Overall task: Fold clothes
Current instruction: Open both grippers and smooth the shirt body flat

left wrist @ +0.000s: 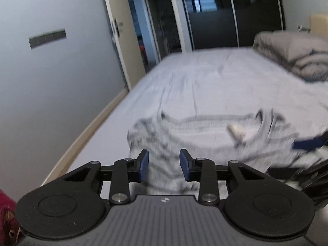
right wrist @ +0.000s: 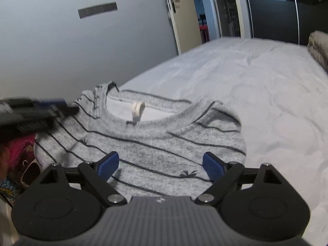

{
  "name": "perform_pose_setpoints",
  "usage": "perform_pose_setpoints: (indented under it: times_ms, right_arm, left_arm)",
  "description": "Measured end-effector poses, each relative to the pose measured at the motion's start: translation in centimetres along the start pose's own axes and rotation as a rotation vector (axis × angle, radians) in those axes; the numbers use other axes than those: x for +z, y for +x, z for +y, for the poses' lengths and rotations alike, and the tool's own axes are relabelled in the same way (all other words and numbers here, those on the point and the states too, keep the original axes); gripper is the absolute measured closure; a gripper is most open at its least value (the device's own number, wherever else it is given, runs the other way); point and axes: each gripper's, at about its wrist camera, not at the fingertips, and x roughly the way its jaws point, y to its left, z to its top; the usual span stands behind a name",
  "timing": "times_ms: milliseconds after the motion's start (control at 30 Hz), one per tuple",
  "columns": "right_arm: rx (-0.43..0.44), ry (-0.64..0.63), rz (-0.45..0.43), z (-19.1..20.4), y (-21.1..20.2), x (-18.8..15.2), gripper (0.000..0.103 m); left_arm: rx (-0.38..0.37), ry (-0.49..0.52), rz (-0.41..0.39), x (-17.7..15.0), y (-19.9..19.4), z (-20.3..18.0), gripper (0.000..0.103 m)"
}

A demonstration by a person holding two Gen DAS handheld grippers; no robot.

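A wide bed (right wrist: 256, 86) under a creased pale-grey sheet carries a folded, quilted grey duvet (left wrist: 295, 55) at its far right. At the near edge lies a heathered grey knit T-shirt (right wrist: 147, 143) with thin dark stripes, round neckline and white neck label (right wrist: 137, 110). The right gripper (right wrist: 161, 167) hovers over it, blue-padded fingers wide apart; the left gripper (left wrist: 164, 168) is likewise parted, gripping nothing.

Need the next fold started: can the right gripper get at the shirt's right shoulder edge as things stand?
Probably yes. The right gripper has its jaws open over the striped shirt, and that edge lies bare on the bed sheet. The left gripper is off on the other side.
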Motion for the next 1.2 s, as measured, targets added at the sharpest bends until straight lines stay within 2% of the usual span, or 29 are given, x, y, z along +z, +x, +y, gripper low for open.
perform_pose_setpoints:
  times_ms: [167,267,633,800,1067,1133,1167,1200]
  right_arm:
    - [-0.013,0.015,-0.058,-0.1,-1.7,-0.7,0.012]
    - [-0.011,-0.007,-0.030,-0.2,-1.2,-0.7,0.012]
    - [-0.026,-0.030,0.107,-0.5,2.4,-1.3,0.011]
    - [-0.013,-0.044,0.128,-0.4,1.9,-0.4,0.011]
    - [0.011,-0.017,0.099,-0.7,-1.0,0.5,0.012]
    - [0.011,-0.015,0.088,-0.6,-2.0,0.7,0.012]
    - [0.006,-0.019,0.080,-0.5,-2.5,0.8,0.012]
    - [0.001,-0.024,0.073,-0.3,-3.0,0.9,0.012]
  left_arm:
    - [0.003,-0.074,0.088,-2.0,2.4,1.3,0.071]
    - [-0.012,-0.119,0.120,-2.8,3.7,2.1,0.071]
    - [-0.006,-0.120,0.128,-3.5,5.0,1.9,0.071]
    - [0.030,-0.084,0.127,-3.5,3.9,1.3,0.071]
    - [0.054,-0.079,0.140,-2.0,1.3,0.3,0.071]
    - [0.062,-0.080,0.150,-1.5,0.4,-0.1,0.067]
    - [0.066,-0.083,0.155,-1.2,0.0,-0.3,0.058]
    - [0.069,-0.086,0.160,-0.9,-0.4,-0.5,0.053]
